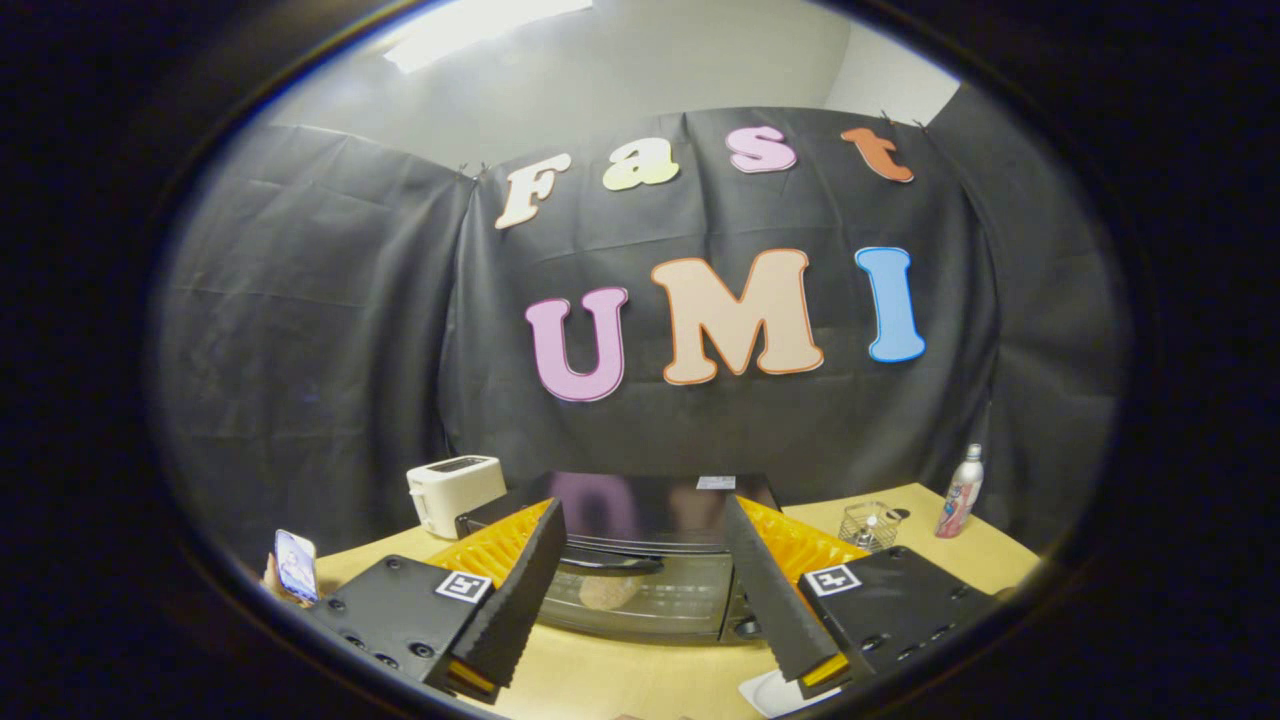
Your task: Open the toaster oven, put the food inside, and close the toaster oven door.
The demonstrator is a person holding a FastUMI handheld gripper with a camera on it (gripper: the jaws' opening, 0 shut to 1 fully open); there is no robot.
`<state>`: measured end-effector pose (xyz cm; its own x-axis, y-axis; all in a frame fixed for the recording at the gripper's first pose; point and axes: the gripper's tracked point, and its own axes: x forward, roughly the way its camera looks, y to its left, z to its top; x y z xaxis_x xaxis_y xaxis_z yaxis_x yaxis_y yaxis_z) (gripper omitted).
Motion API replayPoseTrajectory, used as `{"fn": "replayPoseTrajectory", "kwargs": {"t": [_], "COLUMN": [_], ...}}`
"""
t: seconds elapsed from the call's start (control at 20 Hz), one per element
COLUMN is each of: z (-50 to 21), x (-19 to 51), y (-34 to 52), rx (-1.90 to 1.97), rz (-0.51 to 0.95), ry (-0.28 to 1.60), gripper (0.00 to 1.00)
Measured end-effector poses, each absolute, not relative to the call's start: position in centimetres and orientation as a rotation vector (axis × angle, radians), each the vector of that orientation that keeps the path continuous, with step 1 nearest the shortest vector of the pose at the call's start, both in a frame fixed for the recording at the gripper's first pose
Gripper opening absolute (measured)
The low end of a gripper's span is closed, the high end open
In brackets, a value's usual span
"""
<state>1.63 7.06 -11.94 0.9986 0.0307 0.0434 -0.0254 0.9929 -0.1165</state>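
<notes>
Claw: your gripper (pixel 642 540) stands wide, its two fingers (pixel 515 590) spread apart and holding nothing.
Finger position: both fingers hang above the table (pixel 620 675), short of the oven; you see the oven door in the gap between them.
Oven: the black oven (pixel 640 560) sits at the middle of the table, toward its back edge, its front facing you.
Door: the glass door (pixel 640 595) stands shut, with its dark handle (pixel 612 563) running across the top of the glass.
Food: a pale round item (pixel 607 592) shows through the glass, inside the oven; you cannot tell what kind of food it is.
Toaster: a white toaster (pixel 455 492) stands at the back left corner of the table, just beside the oven.
Basket: a small wire basket (pixel 868 524) rests right of the oven, near the back edge.
Bottle: a bottle (pixel 961 492) stands upright at the back right corner, apart from the basket.
Plate: a white plate (pixel 775 693) lies at the front edge of the table, partly under your right finger.
Phone: a hand (pixel 272 578) holds a phone (pixel 295 566) at the left edge of the table.
</notes>
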Motion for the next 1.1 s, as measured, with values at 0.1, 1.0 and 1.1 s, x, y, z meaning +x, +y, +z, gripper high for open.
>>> {"fn": "replayPoseTrajectory", "kwargs": {"t": [0.1, 1.0, 1.1], "z": [-11.8, -11.3, -11.1], "x": [1.4, -1.0, -1.5], "y": [6.9, 3.8, 3.2], "rx": [-0.112, -0.123, -0.128], "rz": [0.025, 0.013, 0.014], "ry": [-0.051, -0.082, -0.097], "gripper": [0.97, 0.97, 0.97]}}
